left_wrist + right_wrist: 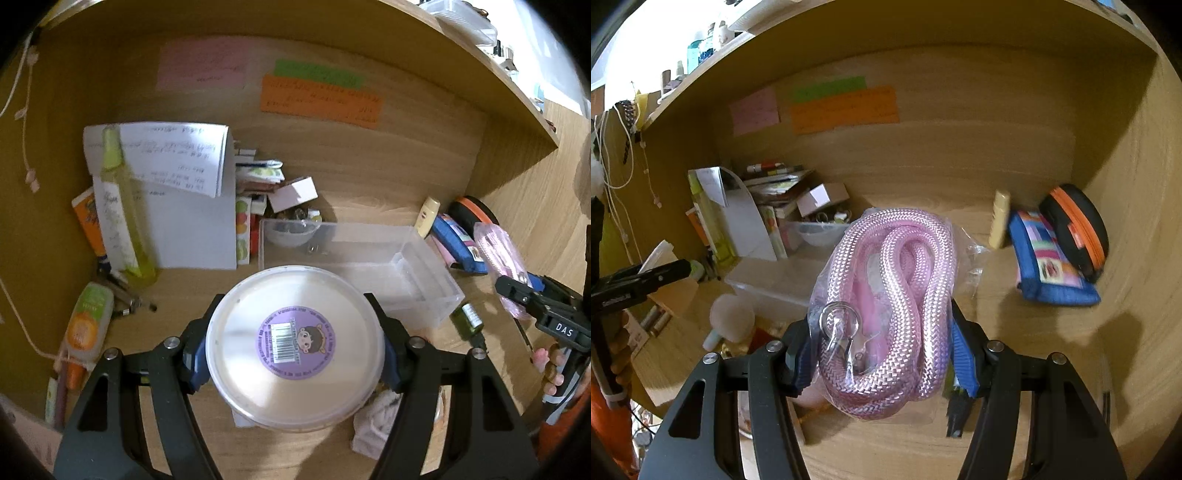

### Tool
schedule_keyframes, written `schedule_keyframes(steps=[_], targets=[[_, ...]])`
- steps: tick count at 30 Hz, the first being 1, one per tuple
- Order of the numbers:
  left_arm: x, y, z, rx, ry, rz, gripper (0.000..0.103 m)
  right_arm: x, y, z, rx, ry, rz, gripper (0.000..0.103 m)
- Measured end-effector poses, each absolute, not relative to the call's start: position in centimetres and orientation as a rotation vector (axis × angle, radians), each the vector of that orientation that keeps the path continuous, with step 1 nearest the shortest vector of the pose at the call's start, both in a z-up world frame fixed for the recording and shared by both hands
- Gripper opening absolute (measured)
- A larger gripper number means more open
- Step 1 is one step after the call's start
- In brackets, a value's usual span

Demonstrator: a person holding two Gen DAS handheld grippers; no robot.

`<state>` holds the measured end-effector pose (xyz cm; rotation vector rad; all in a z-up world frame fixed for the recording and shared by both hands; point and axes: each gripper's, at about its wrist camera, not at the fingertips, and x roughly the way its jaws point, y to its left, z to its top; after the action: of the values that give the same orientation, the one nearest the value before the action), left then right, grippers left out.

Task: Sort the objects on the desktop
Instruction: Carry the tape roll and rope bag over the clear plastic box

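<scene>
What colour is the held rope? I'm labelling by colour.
Pale pink rope, bagged in clear plastic; clearest in the right wrist view.

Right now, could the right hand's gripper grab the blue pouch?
Probably not yet. The right gripper is shut on the pink rope, so its fingers are full. The pouch lies in the open on the desk, nothing covering it; the rope must go down first.

Both wrist views close, facing desk alcove (332, 177)

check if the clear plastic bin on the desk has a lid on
No lid: the clear plastic bin is open-topped, its inner walls and floor exposed, nearly empty.
</scene>
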<state>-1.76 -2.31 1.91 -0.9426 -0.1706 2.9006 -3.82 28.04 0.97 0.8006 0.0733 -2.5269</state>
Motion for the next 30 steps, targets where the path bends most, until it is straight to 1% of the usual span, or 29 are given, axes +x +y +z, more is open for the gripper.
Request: schedule_keyframes(steps=[13,20,30], targets=[[-7.2,-1.2,2.6,-0.996,-0.119,2.842,0.07,-7.9,24.7,1.4,0.792,0.11,-2.478,0.057],[-9.9,0.0,1.9,-1.045,-0.073,2.808,0.07,-10.4,23.5,0.3,0.854,0.087,-2.437,0.057],[-13.1,1.4,0.6,-1.103,-0.014,2.774,0.07,-13.5,22.2,-1.5,0.94,0.143,-2.403,0.057]])
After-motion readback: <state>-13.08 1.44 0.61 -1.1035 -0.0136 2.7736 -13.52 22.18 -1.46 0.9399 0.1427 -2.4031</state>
